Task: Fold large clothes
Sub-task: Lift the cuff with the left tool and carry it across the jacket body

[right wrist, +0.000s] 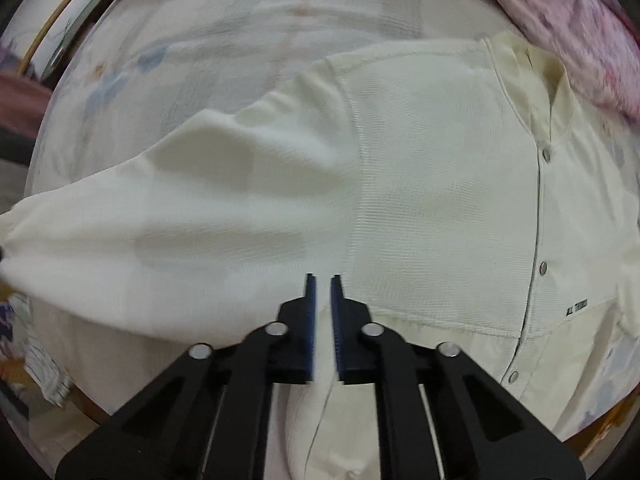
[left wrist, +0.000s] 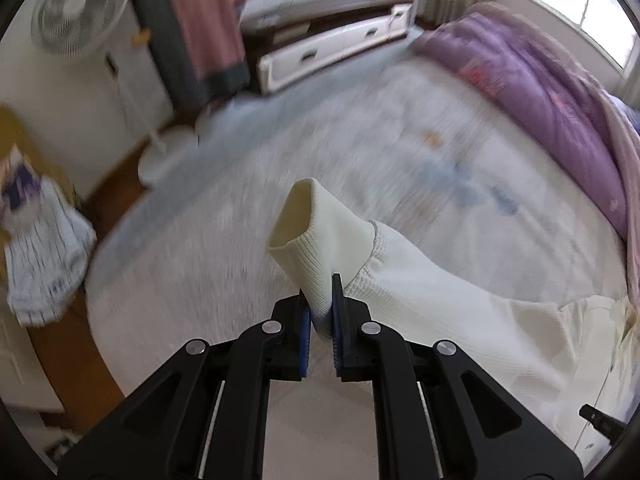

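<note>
A cream snap-front jacket (right wrist: 440, 184) lies spread on the bed, collar toward the purple quilt. My left gripper (left wrist: 320, 300) is shut on the ribbed cuff (left wrist: 308, 232) of its left sleeve and holds the sleeve (left wrist: 420, 292) lifted off the bed. The sleeve (right wrist: 160, 208) stretches out to the left in the right wrist view. My right gripper (right wrist: 323, 300) is over the jacket near the sleeve seam and lower hem, its jaws nearly closed with a thin gap. I cannot tell whether fabric is pinched between them.
The bed has a pale floral sheet (left wrist: 360, 140). A purple quilt (left wrist: 540, 92) is heaped along its far right side. A standing fan (left wrist: 80, 4), a white drawer unit (left wrist: 332, 52) and a striped garment (left wrist: 44, 252) on a brown stand lie to the left of the bed.
</note>
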